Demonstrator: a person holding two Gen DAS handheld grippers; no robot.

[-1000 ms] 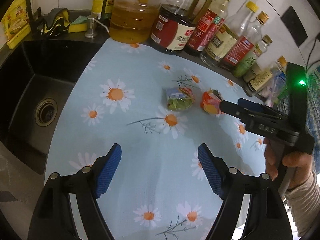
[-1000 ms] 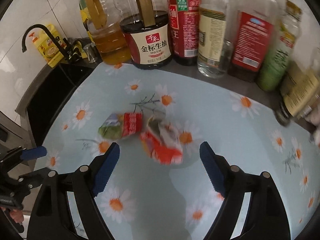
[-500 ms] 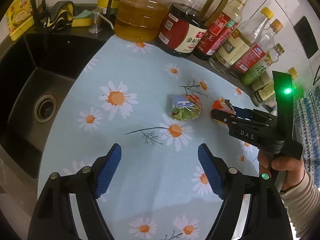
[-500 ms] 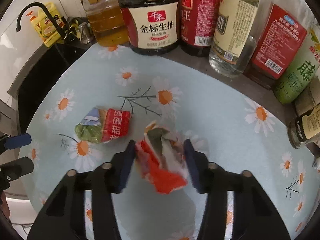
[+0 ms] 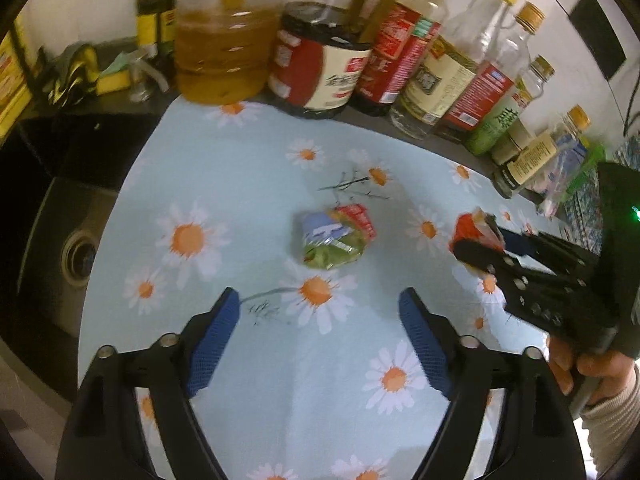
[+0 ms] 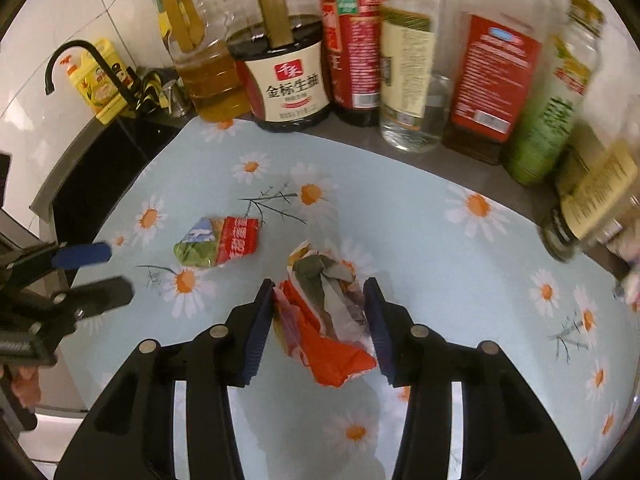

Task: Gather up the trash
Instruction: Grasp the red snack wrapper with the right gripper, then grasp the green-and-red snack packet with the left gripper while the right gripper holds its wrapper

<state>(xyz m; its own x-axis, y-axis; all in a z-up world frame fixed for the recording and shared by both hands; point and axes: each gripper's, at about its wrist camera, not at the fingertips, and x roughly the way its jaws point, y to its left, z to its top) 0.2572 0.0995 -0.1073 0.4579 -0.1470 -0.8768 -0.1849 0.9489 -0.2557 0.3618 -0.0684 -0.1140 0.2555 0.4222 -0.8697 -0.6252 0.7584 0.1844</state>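
- My right gripper [image 6: 319, 320] was clamped on the crumpled red and white snack wrapper [image 6: 324, 320], its blue pads [image 6: 256, 328] pressed against both sides of it.
- My right wrist view showed that wrapper in full; in my left wrist view only a red corner of it [image 5: 470, 230] showed, past the black fingers of my right gripper [image 5: 480, 248].
- My left gripper [image 5: 320, 340] was spread wide with nothing between its blue pads [image 5: 212, 340], hovering over the pale blue daisy-print cloth [image 5: 248, 184].
- The second piece of trash, a crumpled green, blue and red packet [image 5: 334, 238], lay on the cloth ahead of my left gripper, apart from it; the right wrist view showed it [image 6: 218, 246] to the left of the held wrapper, not touching it.
- Only my left wrist view showed the black sink with its round drain [image 5: 78, 256] and my hand [image 5: 580, 368] on the right gripper's handle.
- Only my right wrist view showed the black tap [image 6: 80, 64] and the yellow detergent bottle [image 6: 102, 80] behind it.
- The clear plastic jug [image 5: 224, 52] held amber oil in its lower part; the dark soy sauce jug with the red and cream label [image 6: 292, 80] stood just beside it, with more bottles lined up along the wall.
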